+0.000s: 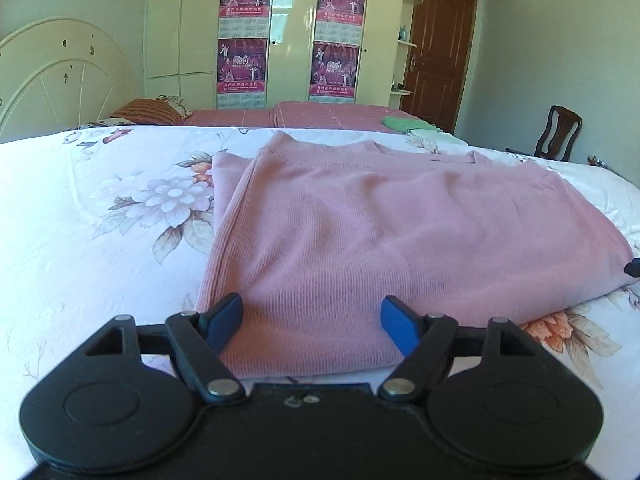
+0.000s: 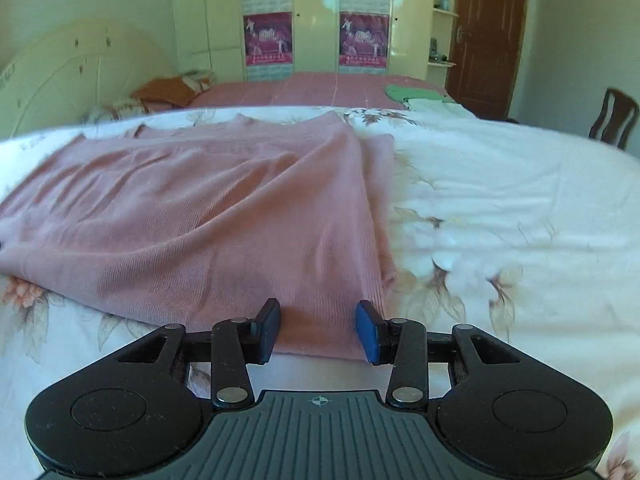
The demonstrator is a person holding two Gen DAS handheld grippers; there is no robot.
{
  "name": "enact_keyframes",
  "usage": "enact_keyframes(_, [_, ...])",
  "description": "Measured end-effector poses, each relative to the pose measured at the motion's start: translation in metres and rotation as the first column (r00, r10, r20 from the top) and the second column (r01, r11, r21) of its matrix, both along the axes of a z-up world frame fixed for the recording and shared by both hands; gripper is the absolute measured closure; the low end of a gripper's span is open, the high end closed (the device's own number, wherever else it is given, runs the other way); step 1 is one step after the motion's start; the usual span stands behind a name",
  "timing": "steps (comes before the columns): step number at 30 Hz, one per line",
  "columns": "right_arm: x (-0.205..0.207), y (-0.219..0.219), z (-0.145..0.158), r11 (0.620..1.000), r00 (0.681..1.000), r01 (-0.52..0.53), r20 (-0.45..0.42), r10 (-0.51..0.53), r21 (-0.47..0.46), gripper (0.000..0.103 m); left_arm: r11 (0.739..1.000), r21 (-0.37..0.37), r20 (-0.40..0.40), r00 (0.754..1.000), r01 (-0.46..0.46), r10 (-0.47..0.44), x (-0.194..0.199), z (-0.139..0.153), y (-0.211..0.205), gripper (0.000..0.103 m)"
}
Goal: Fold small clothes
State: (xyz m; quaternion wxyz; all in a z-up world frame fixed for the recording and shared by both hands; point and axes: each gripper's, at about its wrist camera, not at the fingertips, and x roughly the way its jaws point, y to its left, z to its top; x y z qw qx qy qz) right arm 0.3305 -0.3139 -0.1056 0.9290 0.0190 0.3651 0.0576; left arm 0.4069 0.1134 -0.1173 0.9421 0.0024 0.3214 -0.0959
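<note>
Pink garment (image 1: 360, 232) lies between both pairs of parted fingers (image 1: 228, 316), unclamped.

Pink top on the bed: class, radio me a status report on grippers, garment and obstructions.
Left gripper open, right gripper open, both at near hem. Pink top flat, sides folded in. Nothing in the way.

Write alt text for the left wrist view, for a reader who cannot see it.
A pink knit garment lies partly folded on a white floral bedsheet, its near hem between the open blue fingers of the left gripper. Behind stand a cream wardrobe with posters and a brown door.
</note>
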Motion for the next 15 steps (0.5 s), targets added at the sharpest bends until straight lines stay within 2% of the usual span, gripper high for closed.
enact_keyframes(3, [0.0,0.01,0.002,0.998,1.0,-0.008,0.004,0.008,-0.057,0.062,0.999,0.009,0.0,0.999,-0.038,0.038,-0.006,0.01,-0.004,0.027])
enact_keyframes(5, [-0.005,0.013,0.014,0.999,0.999,0.029,0.015,-0.029,-0.026,0.062,0.999,-0.007,0.029,0.999,-0.04,0.041,-0.018,0.02,-0.014,0.027])
enact_keyframes(7, [-0.016,0.023,0.027,1.0,0.997,0.014,0.073,-0.015,0.016,0.062,0.998,-0.056,0.048,0.999,0.007,-0.005,-0.023,0.029,-0.036,0.027])
enact_keyframes(10, [-0.017,0.067,0.035,0.993,0.991,-0.097,0.103,0.09,0.063,0.062,0.996,-0.03,0.047,0.996,0.083,-0.082,-0.017,0.028,-0.09,0.027])
enact_keyframes(12, [-0.012,0.102,0.033,0.988,0.984,-0.15,0.108,0.145,0.047,0.062,0.996,-0.023,-0.006,0.996,0.09,-0.09,-0.007,0.018,-0.116,0.027])
enact_keyframes(13, [-0.009,0.116,0.029,0.985,0.982,-0.168,0.097,0.163,0.044,0.062,0.995,0.002,-0.061,0.994,0.096,-0.095,-0.001,0.008,-0.128,0.027])
enact_keyframes(14, [-0.005,0.129,0.021,0.982,0.981,-0.185,0.069,0.183,0.03,0.062,0.994,0.059,-0.086,0.992,0.094,-0.089,0.002,-0.005,-0.138,0.024])
enact_keyframes(15, [-0.001,0.14,0.01,0.982,0.982,-0.189,0.025,0.189,-0.005,0.062,0.992,0.085,-0.047,0.995,0.096,-0.092,-0.003,-0.007,-0.142,0.024])
